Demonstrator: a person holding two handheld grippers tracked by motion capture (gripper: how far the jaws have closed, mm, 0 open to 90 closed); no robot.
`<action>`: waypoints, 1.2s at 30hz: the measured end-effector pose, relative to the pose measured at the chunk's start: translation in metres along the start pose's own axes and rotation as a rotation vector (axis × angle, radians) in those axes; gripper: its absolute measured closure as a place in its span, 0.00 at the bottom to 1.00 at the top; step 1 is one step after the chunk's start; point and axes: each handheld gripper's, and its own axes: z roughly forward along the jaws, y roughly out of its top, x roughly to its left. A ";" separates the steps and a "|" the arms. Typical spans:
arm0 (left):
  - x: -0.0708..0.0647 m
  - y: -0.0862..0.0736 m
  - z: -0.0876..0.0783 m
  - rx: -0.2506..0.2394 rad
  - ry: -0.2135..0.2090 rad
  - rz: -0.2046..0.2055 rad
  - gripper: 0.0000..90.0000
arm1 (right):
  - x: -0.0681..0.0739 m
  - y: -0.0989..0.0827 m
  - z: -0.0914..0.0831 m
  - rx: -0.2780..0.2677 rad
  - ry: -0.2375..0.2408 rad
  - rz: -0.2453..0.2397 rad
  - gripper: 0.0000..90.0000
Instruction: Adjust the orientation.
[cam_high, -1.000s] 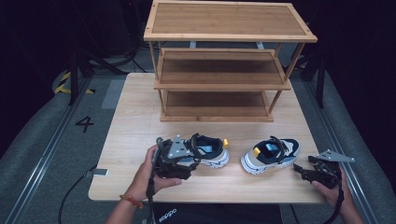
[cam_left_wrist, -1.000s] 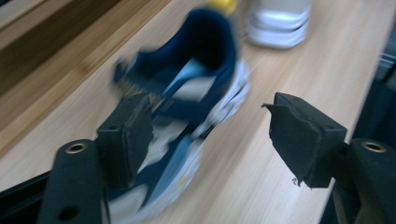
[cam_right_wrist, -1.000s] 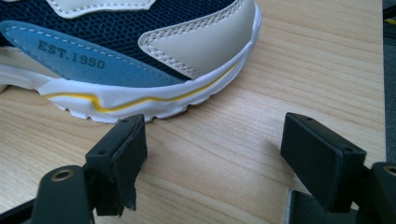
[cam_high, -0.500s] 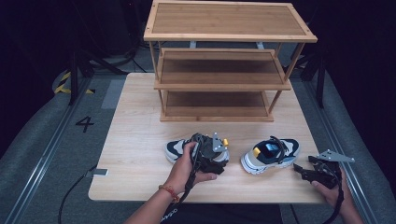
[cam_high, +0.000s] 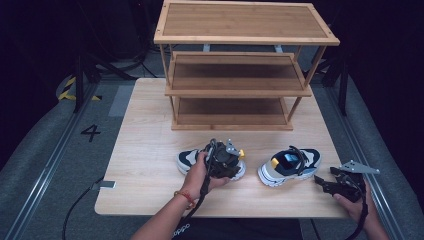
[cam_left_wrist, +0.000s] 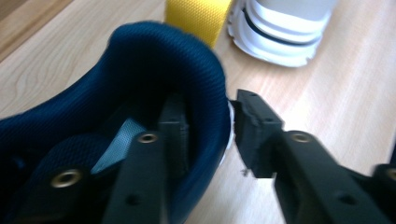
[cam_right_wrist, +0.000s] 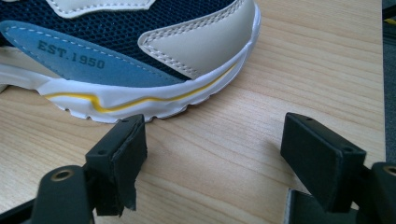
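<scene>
Left tongs jaws just closed, hand gripping low over table; right tongs gaping, resting level.

The left tool grips the left sneaker; the right tool rests beside the right sneaker on the table.

Lab: dark curtains, floor rails, numbered floor.

Two shoes before rack
</scene>
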 end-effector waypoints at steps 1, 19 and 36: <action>0.001 -0.002 -0.004 0.009 -0.011 0.017 0.80 | 0.000 0.000 0.000 0.000 0.000 0.001 0.25; -0.010 -0.024 -0.036 0.188 -0.048 0.024 0.50 | 0.001 0.001 0.001 0.003 -0.006 0.013 0.24; -0.011 -0.026 -0.022 0.327 -0.154 0.071 0.73 | 0.001 0.001 0.001 0.003 -0.008 0.014 0.25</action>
